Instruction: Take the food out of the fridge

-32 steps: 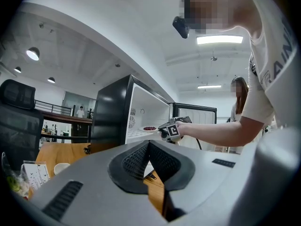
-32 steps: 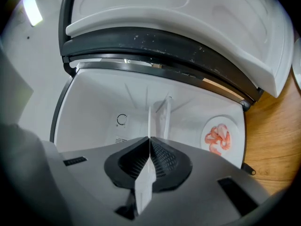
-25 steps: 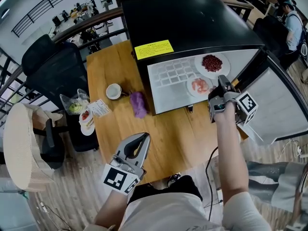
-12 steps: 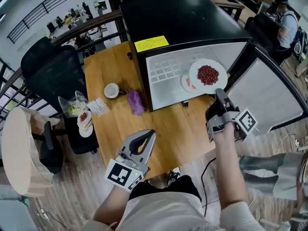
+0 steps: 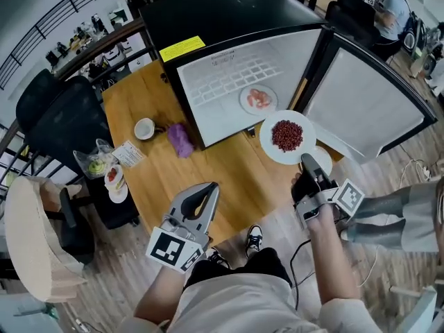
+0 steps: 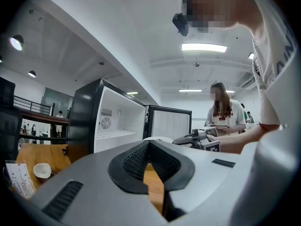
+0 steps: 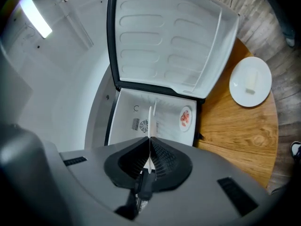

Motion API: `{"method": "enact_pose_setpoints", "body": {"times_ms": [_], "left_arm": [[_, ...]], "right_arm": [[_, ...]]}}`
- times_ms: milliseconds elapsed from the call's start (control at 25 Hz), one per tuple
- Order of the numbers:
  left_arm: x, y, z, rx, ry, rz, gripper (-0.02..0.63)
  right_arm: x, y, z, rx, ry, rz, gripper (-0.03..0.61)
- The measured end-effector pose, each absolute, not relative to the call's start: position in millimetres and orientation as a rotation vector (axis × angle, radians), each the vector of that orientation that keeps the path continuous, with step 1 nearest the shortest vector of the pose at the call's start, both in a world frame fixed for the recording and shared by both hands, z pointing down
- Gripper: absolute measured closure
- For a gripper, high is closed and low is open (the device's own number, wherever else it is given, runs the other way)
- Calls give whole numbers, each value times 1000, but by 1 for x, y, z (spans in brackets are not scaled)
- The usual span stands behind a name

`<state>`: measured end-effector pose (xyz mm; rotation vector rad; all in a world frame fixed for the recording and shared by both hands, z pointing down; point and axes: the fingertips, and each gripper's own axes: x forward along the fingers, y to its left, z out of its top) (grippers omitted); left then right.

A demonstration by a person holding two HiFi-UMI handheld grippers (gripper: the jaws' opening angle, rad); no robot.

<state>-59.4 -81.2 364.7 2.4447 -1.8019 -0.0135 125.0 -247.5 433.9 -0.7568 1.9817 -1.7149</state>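
The plate of red beans (image 5: 286, 136) is pinched by its rim in the right gripper (image 5: 306, 161) and held level (against spilling). The left gripper (image 5: 207, 191) is clenched on nothing.

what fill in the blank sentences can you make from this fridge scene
The right gripper is shut on the rim of a plate of ____ food.
A plate of pink food lies ____ the fridge.
The fridge door stands ____.
The left gripper holds ____.
Missing: red; inside; open; nothing.
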Motion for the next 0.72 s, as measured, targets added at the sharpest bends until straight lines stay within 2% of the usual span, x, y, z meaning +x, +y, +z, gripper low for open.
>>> {"method": "enact_pose_setpoints", "body": {"times_ms": [720], "left_arm": [[-13,-101,390,2497,-1643,48,606]], "right_arm": [[193,-188,585,-849,1904,-1933,551]]}}
